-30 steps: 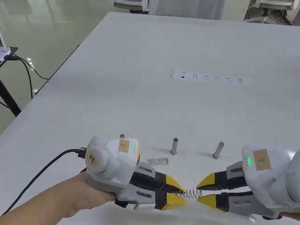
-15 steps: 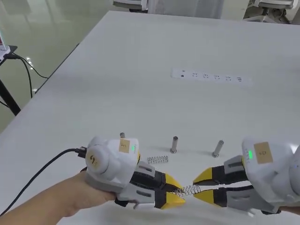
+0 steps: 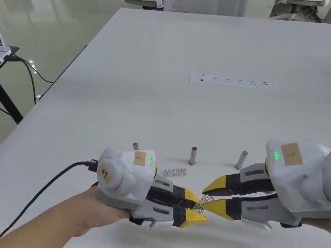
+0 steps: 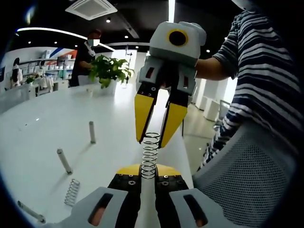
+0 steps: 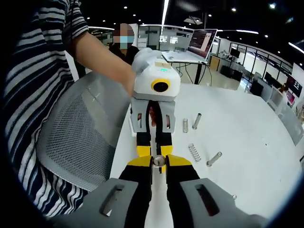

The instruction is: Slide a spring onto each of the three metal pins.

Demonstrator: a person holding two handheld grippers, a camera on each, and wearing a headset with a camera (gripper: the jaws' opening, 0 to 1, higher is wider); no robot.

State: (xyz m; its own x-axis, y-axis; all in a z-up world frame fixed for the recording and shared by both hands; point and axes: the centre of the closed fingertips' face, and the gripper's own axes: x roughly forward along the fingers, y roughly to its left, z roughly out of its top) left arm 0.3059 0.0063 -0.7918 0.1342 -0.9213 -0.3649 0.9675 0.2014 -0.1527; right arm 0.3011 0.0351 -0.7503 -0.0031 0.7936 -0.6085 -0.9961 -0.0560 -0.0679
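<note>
Head view: thin coiled spring (image 3: 203, 202) clamped by left gripper (image 3: 198, 208); right gripper (image 3: 206, 199) jaws apart around it.

A broad white matte tabletop (image 3: 155, 67) runs away from the camera, with a long white plastic power strip (image 3: 232, 81) lying flat on it towards the far side. Glossy pale floor (image 3: 46, 26) shows beyond the table's left edge. A grey mesh-backed office chair (image 5: 78, 135) stands at the table's near edge. A leafy green potted plant (image 4: 108, 70) sits at the far end, and an open laptop (image 5: 198, 43) rests on a raised stand.
</note>
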